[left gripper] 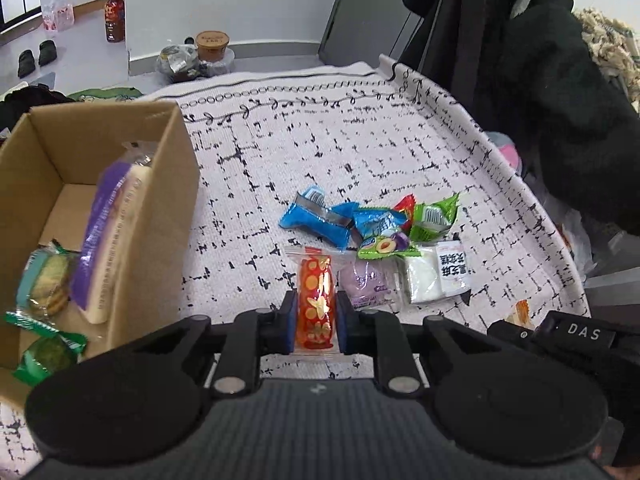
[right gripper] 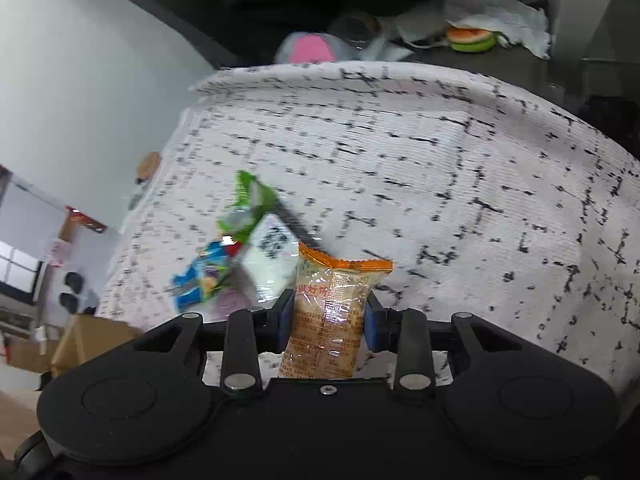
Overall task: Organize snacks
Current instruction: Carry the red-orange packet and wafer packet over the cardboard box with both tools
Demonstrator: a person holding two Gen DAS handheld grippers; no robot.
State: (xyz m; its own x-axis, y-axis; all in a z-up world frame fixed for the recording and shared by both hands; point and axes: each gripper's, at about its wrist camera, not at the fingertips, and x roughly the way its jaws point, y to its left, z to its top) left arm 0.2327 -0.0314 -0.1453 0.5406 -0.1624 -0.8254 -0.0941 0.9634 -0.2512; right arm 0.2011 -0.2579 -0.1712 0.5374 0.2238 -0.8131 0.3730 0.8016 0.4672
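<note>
My left gripper (left gripper: 316,314) is shut on a red and gold snack packet (left gripper: 316,304), held just above the patterned cloth. An open cardboard box (left gripper: 176,184) stands to its left and holds a purple-and-white pack (left gripper: 108,240) and green-wrapped biscuits (left gripper: 44,284). A pile of loose snacks (left gripper: 380,236) in blue, green, purple and white wrappers lies just ahead on the cloth. My right gripper (right gripper: 330,316) is shut on an orange-topped clear biscuit packet (right gripper: 332,312). The same pile (right gripper: 236,248) shows blurred to its left. The right gripper body (left gripper: 576,336) shows at the left view's right edge.
The white cloth with black dashes (left gripper: 360,152) covers the table; its far edge (right gripper: 360,70) drops off. A black coat (left gripper: 540,60) hangs at the back right. Bottles and a cup (left gripper: 212,42) sit on the floor beyond. Box corner shows low left (right gripper: 92,340).
</note>
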